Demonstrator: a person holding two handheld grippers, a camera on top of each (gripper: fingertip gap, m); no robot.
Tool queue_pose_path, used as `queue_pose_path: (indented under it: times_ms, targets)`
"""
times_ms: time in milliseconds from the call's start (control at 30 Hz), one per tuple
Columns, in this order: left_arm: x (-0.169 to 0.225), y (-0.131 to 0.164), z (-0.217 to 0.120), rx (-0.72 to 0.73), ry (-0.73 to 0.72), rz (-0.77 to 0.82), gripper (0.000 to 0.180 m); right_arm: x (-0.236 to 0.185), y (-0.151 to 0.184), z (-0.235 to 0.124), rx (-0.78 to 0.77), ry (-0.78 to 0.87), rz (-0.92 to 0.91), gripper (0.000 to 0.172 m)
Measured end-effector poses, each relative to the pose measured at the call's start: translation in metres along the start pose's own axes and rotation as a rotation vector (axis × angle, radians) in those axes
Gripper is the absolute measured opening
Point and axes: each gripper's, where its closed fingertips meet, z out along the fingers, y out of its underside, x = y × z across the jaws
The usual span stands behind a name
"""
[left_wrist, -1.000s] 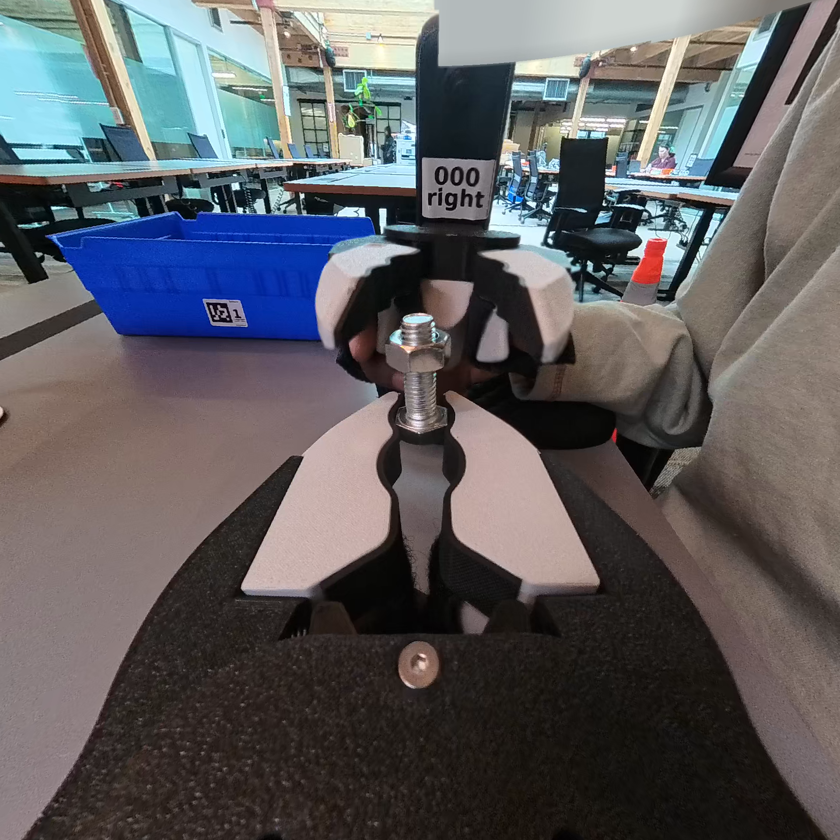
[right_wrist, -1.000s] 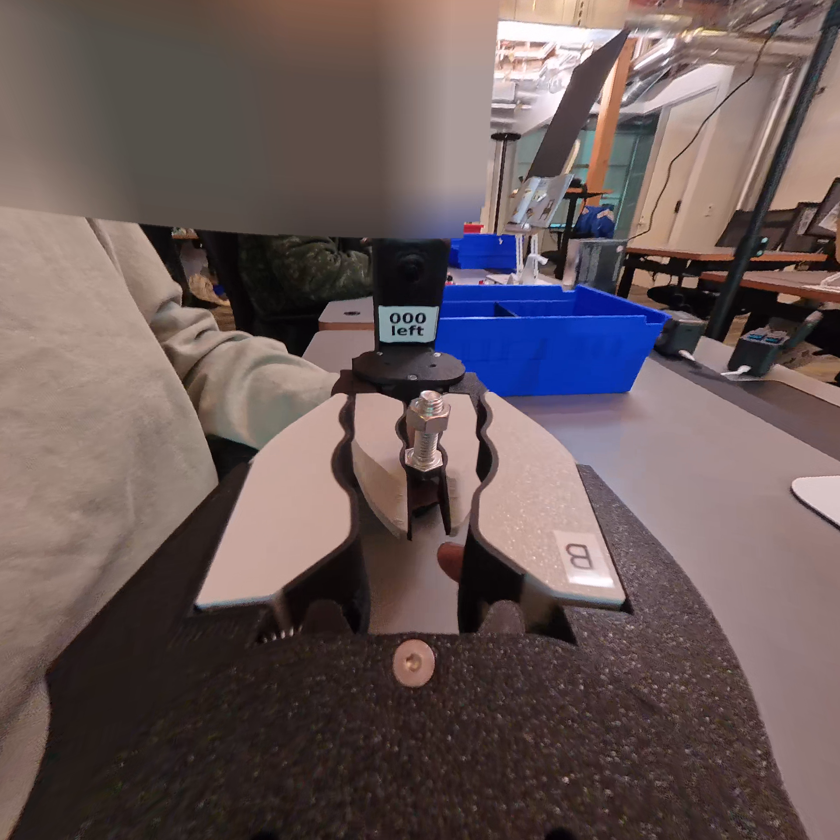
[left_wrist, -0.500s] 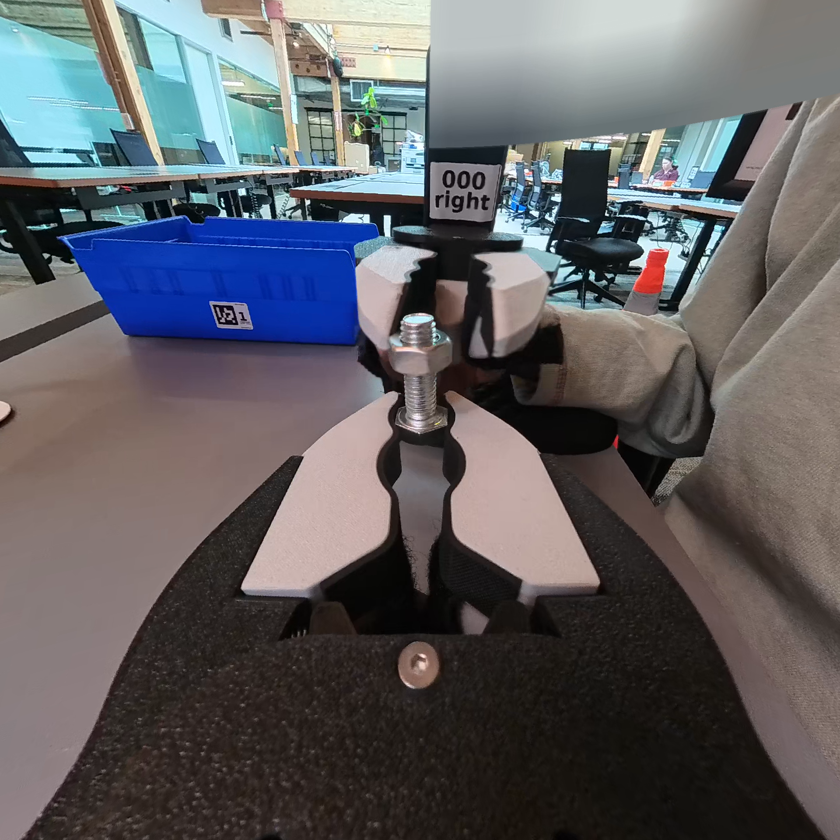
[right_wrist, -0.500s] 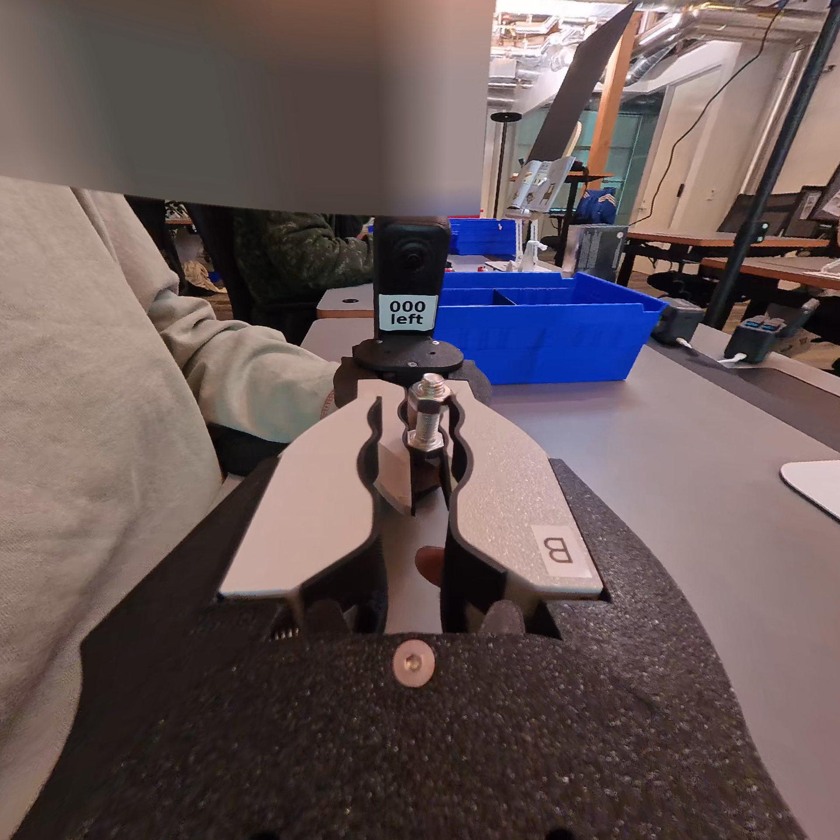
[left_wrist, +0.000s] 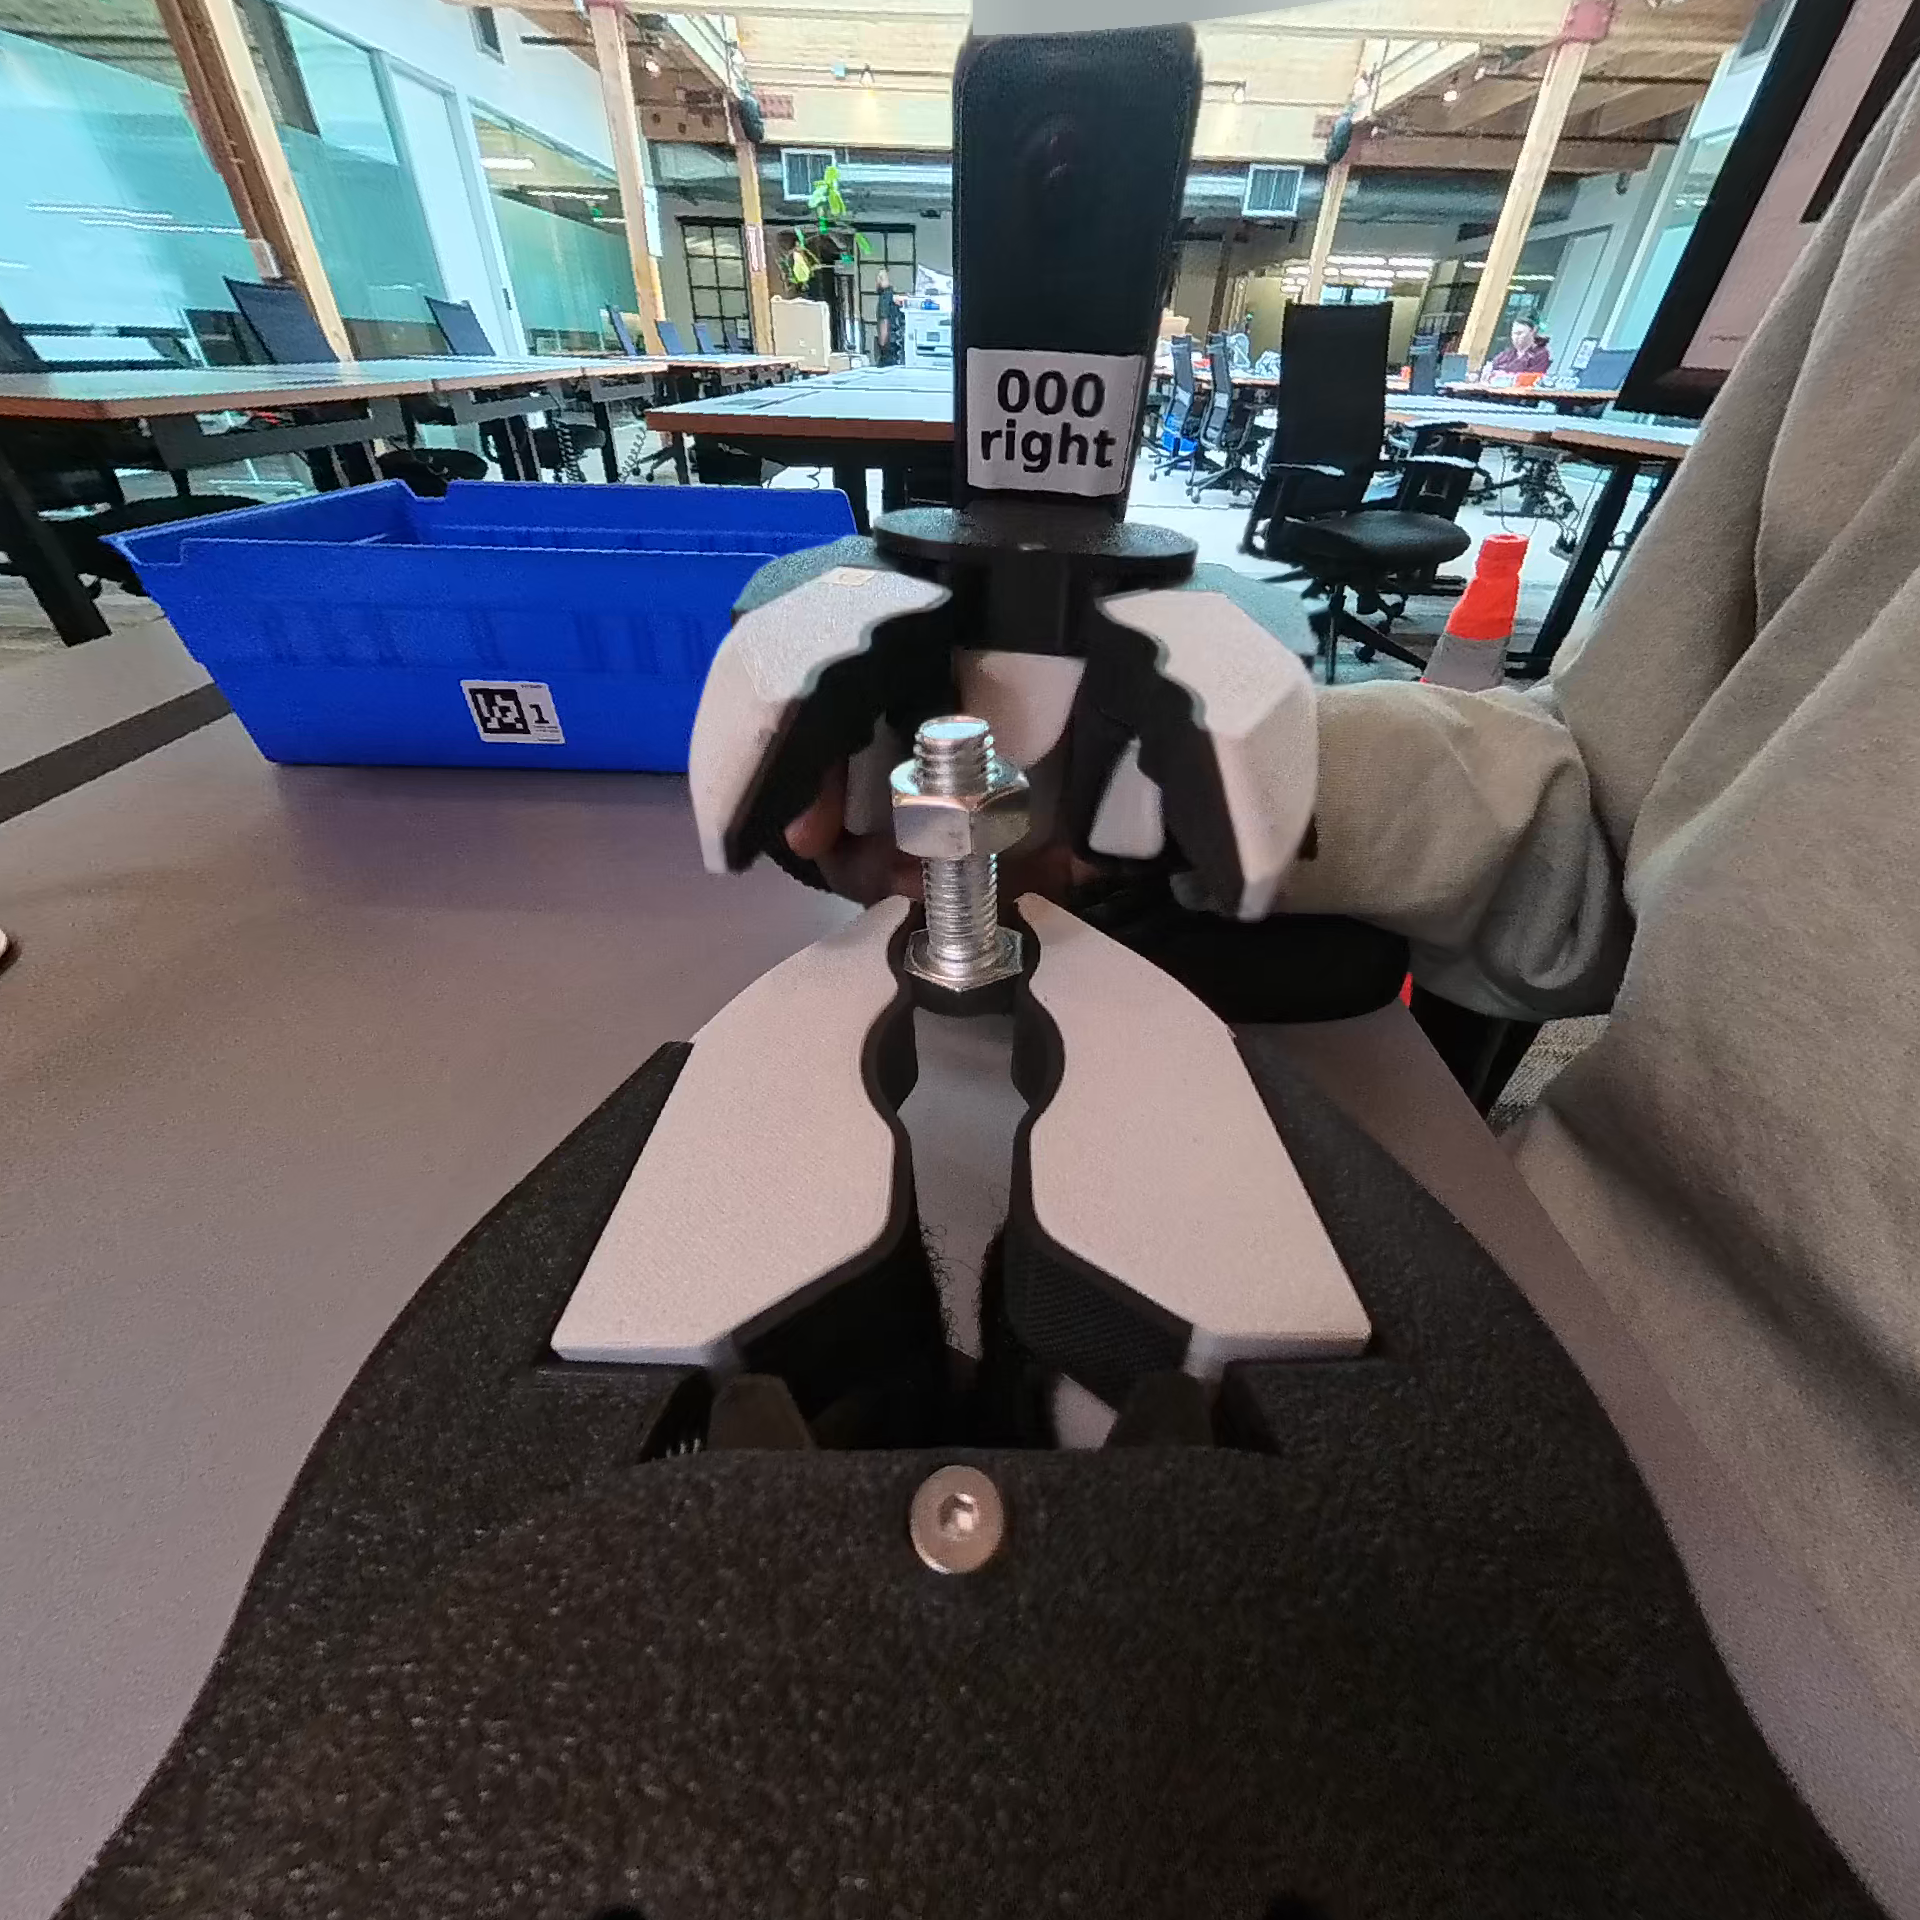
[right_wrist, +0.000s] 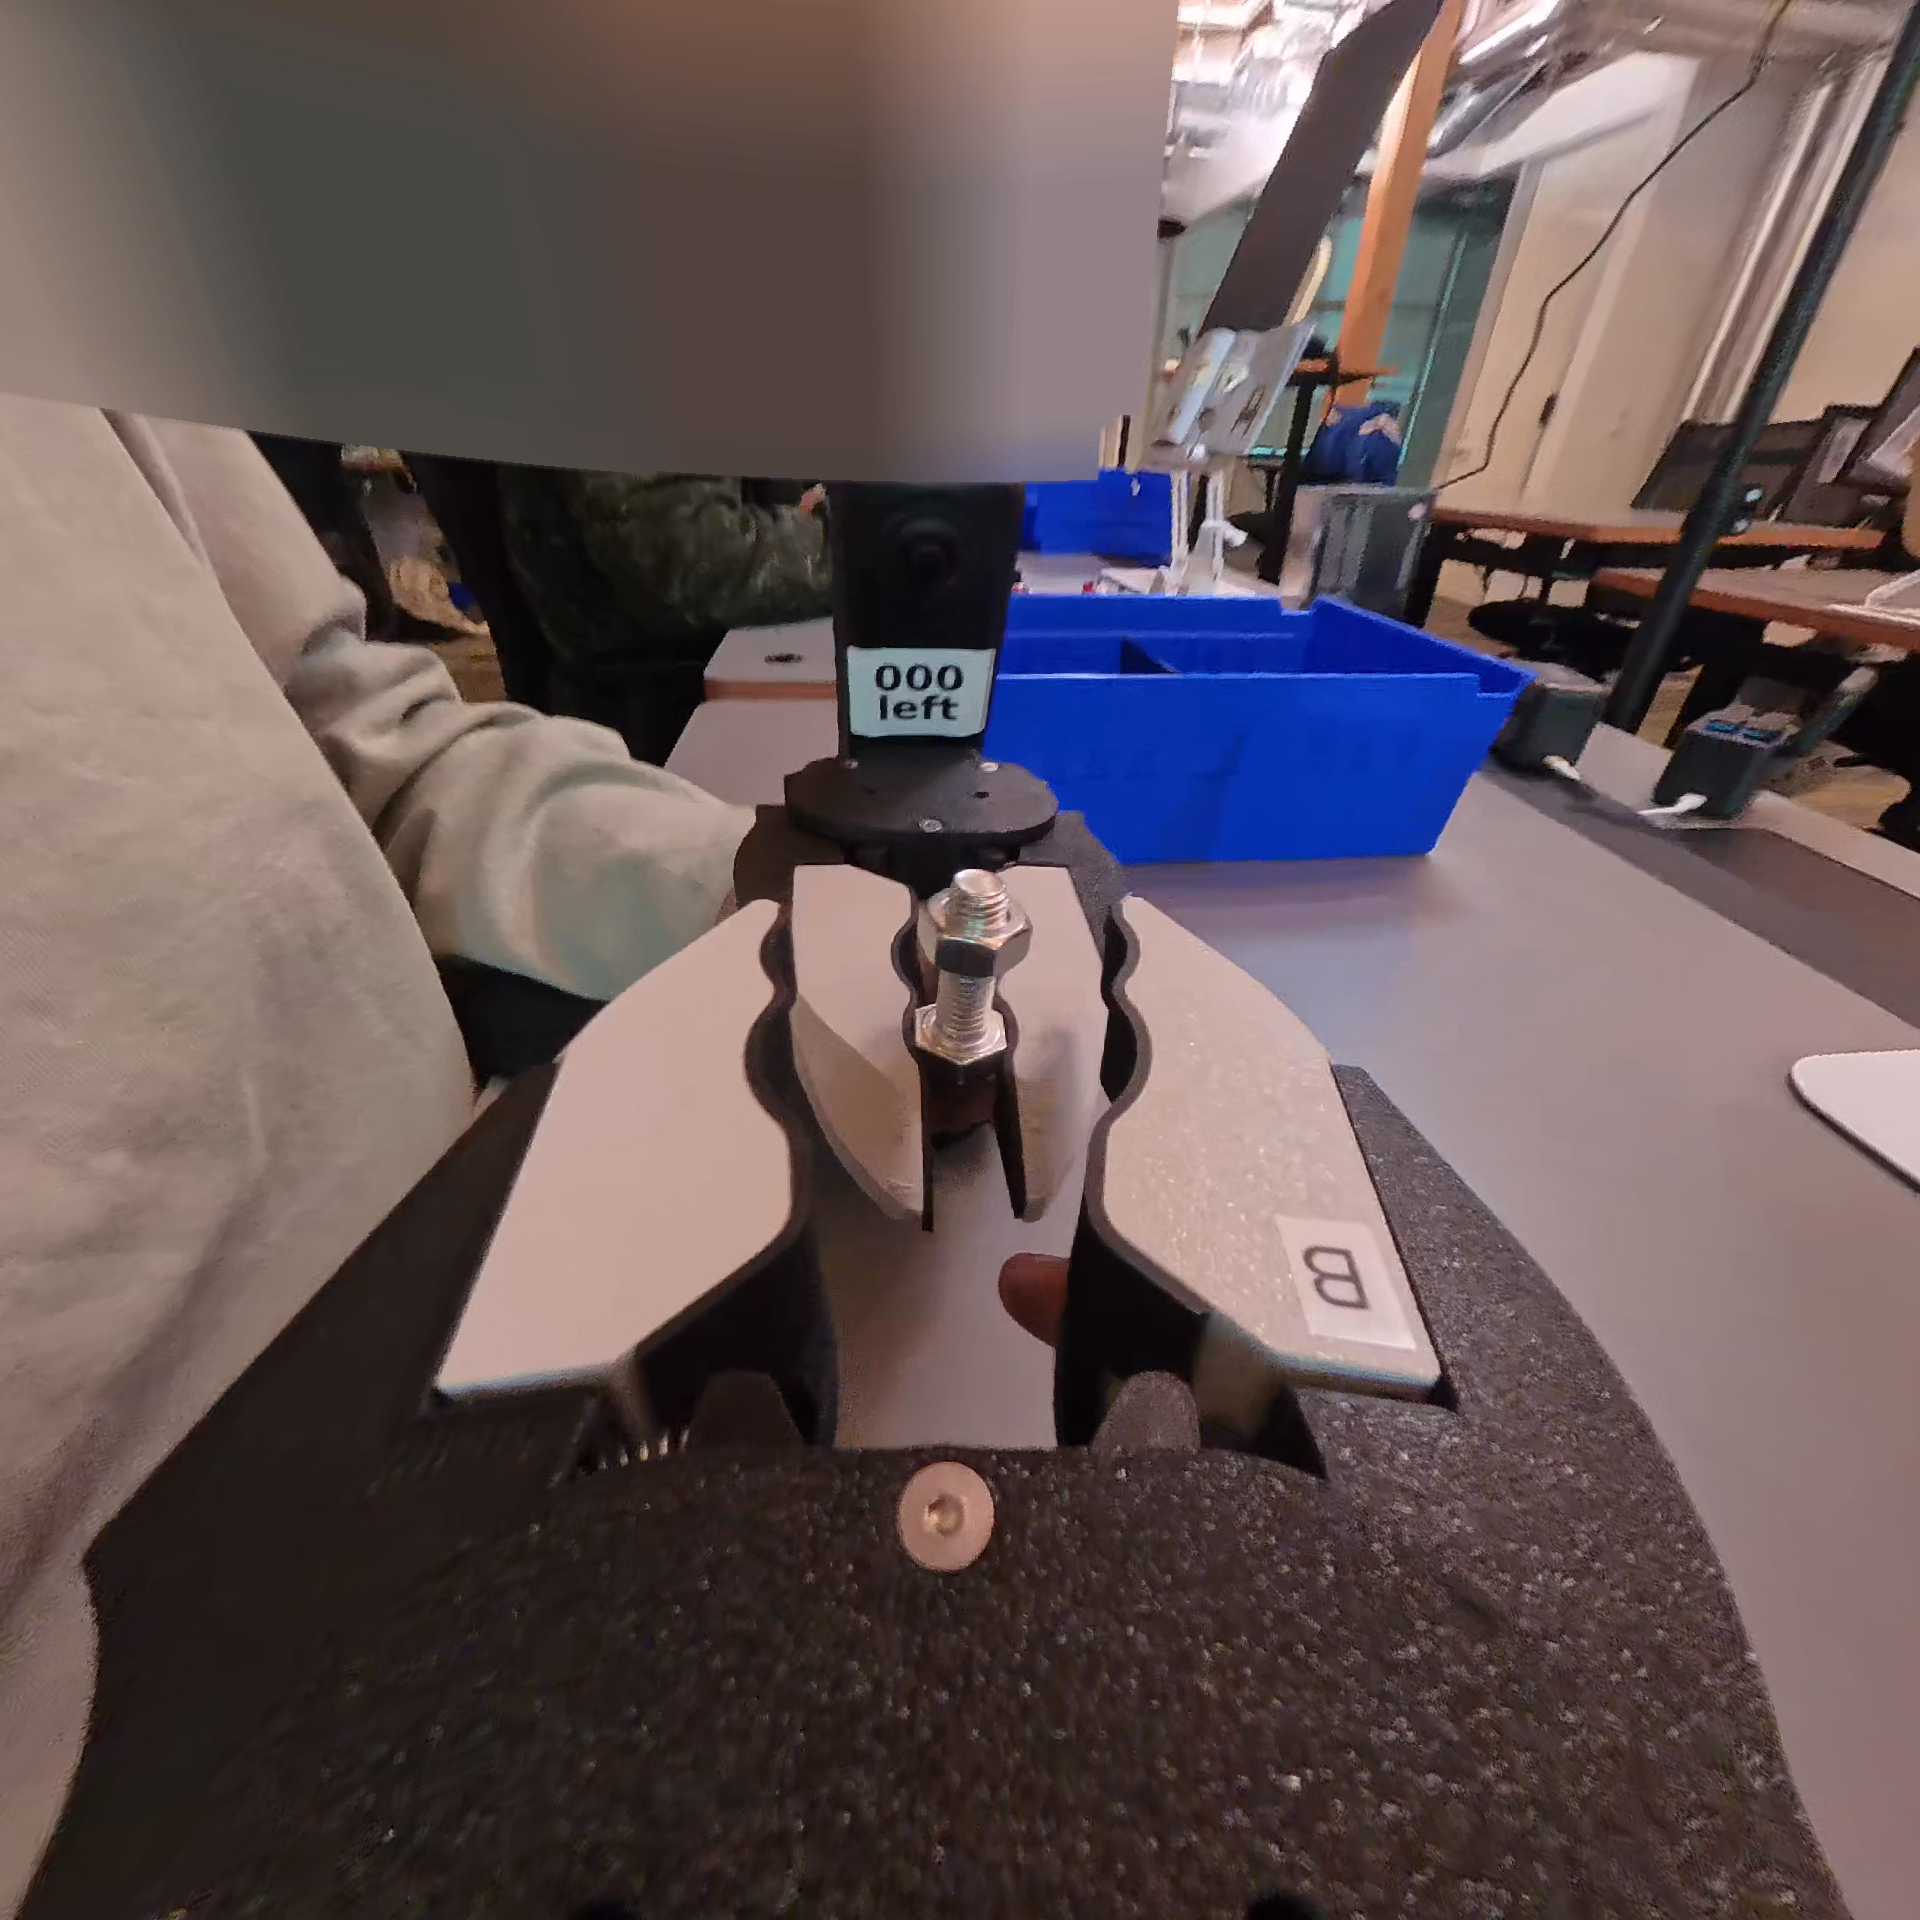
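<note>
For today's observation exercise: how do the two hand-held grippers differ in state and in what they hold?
The left gripper has its fingers nearly closed, clamped on the head of an upright silver bolt; the right gripper has its fingers spread wide and grips nothing. The left touches the bolt; the right stands clear of the bolt and its nut. Both have pale fingers on black bodies.

Blue bin (left_wrist: 468, 623) blocks far side (table (left_wrist: 312, 1039) clear nr gripper).

Bolt (left_wrist: 957, 914) head hidden between tongs.
</note>
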Motion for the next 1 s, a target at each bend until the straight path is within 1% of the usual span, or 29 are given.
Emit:
queue_pose_path:
  times_ms: [167,333,467,567,633,700,833,867,1000]
  targets:
    - [0.0,0.0,0.0,0.001,-0.001,-0.003,0.013,-0.009,0.002,0.005,-0.013,-0.048,-0.018,0.051]
    - [-0.003,-0.003,-0.002,0.022,-0.01,-0.02,0.013,-0.004,-0.003,-0.003,0.017,-0.018,-0.017,0.042]
    - [-0.005,-0.005,-0.004,0.039,-0.016,-0.036,0.013,0.002,-0.007,-0.012,0.04,0.011,-0.014,0.028]
    - [-0.005,-0.004,-0.004,0.038,-0.017,-0.037,0.013,0.001,-0.01,-0.018,0.057,0.003,-0.016,0.009]
    - [-0.005,-0.004,-0.003,0.034,-0.015,-0.032,0.013,0.003,-0.013,-0.02,0.076,0.011,-0.01,0.005]
    - [-0.004,-0.003,-0.003,0.029,-0.013,-0.028,0.013,0.005,-0.014,-0.02,0.09,0.026,-0.005,0.01]
    - [-0.001,-0.001,0.0,0.004,-0.002,-0.006,0.013,0.004,-0.01,-0.01,0.078,0.022,-0.004,0.039]
    - [0.0,0.001,0.001,-0.007,0.001,0.004,0.013,0.002,-0.008,-0.007,0.062,0.013,-0.006,0.042]
    - [0.003,0.003,0.003,-0.029,0.005,0.025,0.013,-0.007,0.001,0.002,0.005,-0.03,-0.029,0.044]
